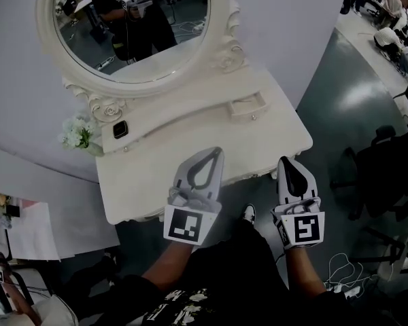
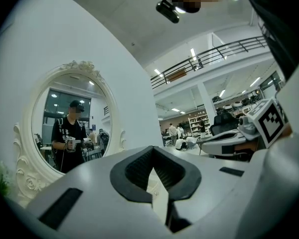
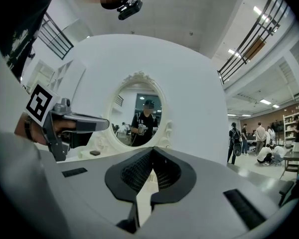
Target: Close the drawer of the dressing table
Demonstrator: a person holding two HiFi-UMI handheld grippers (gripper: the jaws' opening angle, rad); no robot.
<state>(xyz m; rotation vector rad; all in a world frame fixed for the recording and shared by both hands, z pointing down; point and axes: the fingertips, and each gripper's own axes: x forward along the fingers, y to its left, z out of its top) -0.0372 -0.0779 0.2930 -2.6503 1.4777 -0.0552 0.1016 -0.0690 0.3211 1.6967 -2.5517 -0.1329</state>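
Observation:
The white dressing table (image 1: 156, 182) carries an oval mirror (image 1: 132, 19). On the right of its raised shelf, a small drawer (image 1: 247, 106) stands pulled out a little. My left gripper (image 1: 217, 152) hovers over the tabletop's front part, shut and empty, pointing at the mirror. My right gripper (image 1: 283, 160) is beside it, just off the table's front right corner, also shut and empty. In the left gripper view the closed tips (image 2: 152, 149) face the mirror (image 2: 70, 128). The right gripper view shows its closed tips (image 3: 152, 151) below the mirror (image 3: 138, 114).
A small black object (image 1: 120, 130) lies on the shelf's left side, next to white flowers (image 1: 78, 133). Dark office chairs (image 1: 387, 168) stand on the floor to the right. White sheets (image 1: 27, 233) lie at the left, and cables (image 1: 340, 270) at the lower right.

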